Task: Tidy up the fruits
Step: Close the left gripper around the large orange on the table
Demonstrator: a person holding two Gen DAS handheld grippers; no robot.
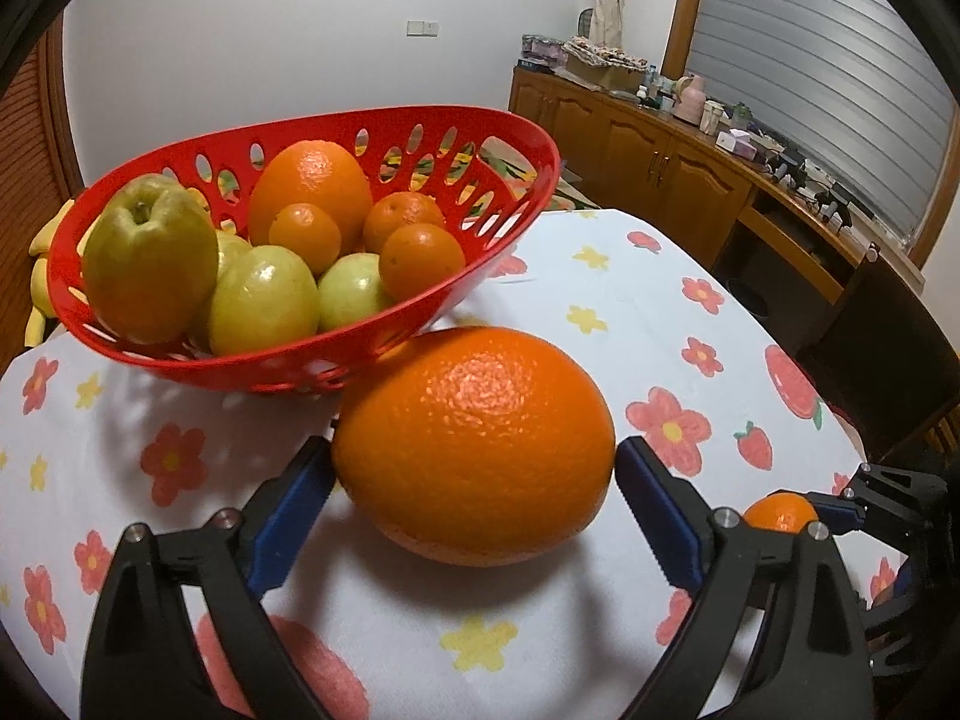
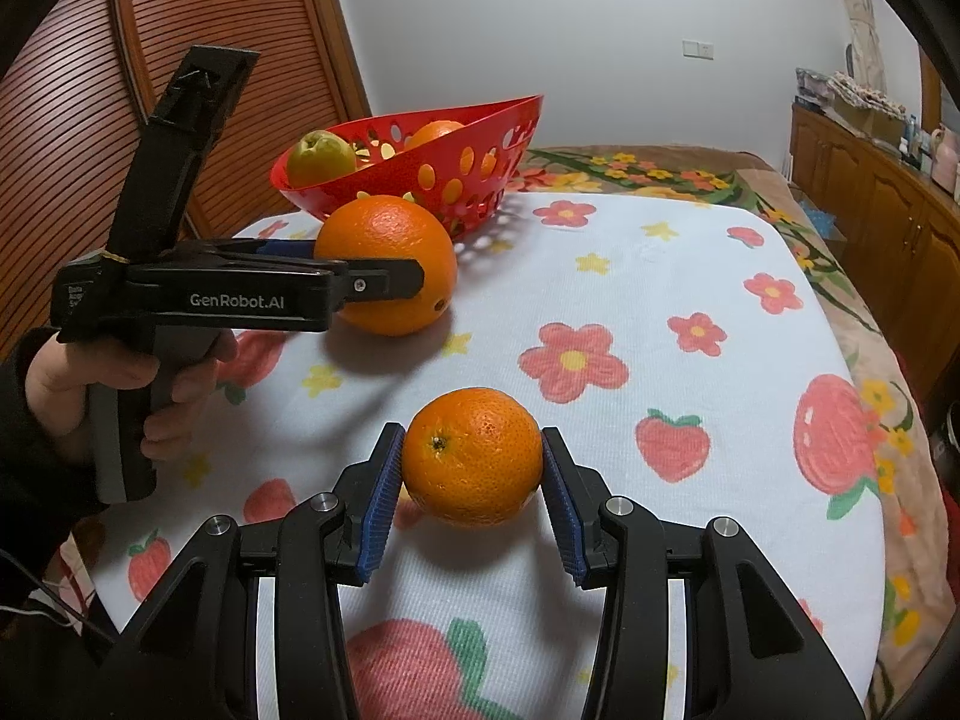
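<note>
A big orange point(image 1: 474, 444) lies on the flowered tablecloth right in front of the red basket point(image 1: 516, 138). My left gripper point(image 1: 474, 468) has its blue pads on both sides of it, closed on it; it also shows in the right wrist view point(image 2: 372, 276) around the same orange point(image 2: 390, 240). My right gripper point(image 2: 474, 462) is shut on a small orange point(image 2: 474, 456), which rests on the cloth. The basket point(image 2: 480, 120) holds green apples, a big orange and small oranges.
Bananas point(image 1: 45, 240) lie behind the basket at the left. A wooden sideboard point(image 1: 660, 150) with clutter runs along the right wall. A dark chair point(image 1: 888, 348) stands at the table's right edge. A slatted wooden door point(image 2: 120, 90) is at the left.
</note>
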